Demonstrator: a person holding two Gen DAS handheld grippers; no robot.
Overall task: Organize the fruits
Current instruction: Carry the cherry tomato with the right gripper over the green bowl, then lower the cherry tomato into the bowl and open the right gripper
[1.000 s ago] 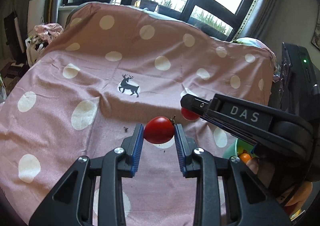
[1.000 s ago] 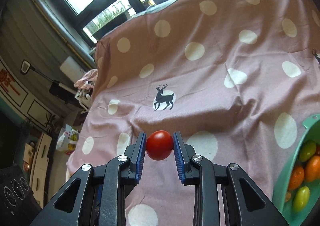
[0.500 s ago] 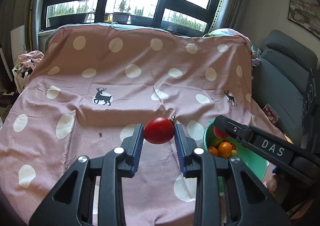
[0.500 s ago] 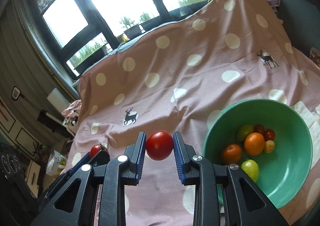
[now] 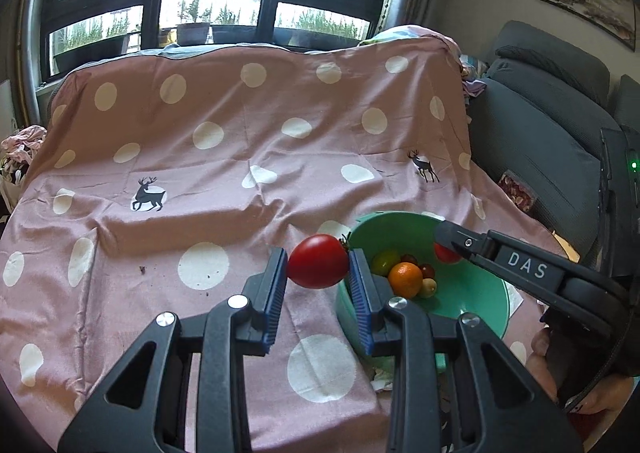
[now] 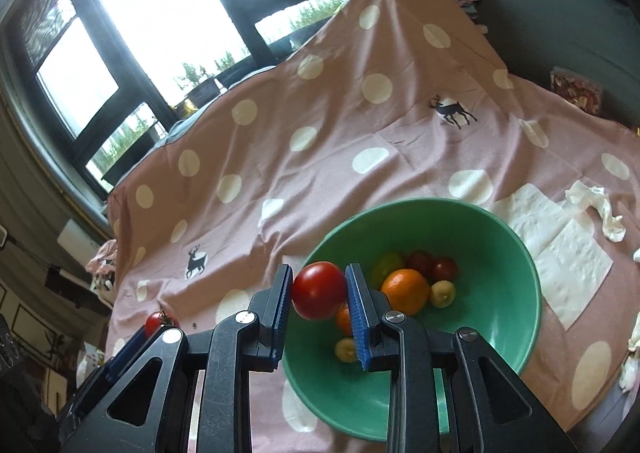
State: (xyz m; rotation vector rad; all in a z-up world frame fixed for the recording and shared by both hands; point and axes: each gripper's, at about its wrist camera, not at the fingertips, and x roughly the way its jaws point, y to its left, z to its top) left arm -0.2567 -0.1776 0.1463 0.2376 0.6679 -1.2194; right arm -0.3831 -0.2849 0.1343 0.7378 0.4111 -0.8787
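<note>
My left gripper [image 5: 318, 273] is shut on a red tomato [image 5: 318, 267] and holds it above the pink cloth, just left of the green bowl [image 5: 472, 301]. My right gripper [image 6: 318, 293] is shut on another red tomato [image 6: 319, 289] over the left rim of the green bowl [image 6: 500, 253]. The bowl holds an orange [image 6: 405, 291], small red tomatoes [image 6: 432, 265] and yellow-green fruits [image 6: 386, 263]. The right gripper shows in the left wrist view [image 5: 448, 249] above the bowl. The left gripper's tomato shows in the right wrist view [image 6: 158, 321], low at the left.
A pink polka-dot cloth [image 5: 240, 157] with deer prints covers the table. White paper napkins [image 6: 560, 253] lie right of the bowl. A grey sofa [image 5: 540, 121] stands at the right. Windows are behind.
Both grippers have moved right toward the bowl with their tomatoes. The right gripper now stands over the bowl's rim; the left is beside the bowl.
</note>
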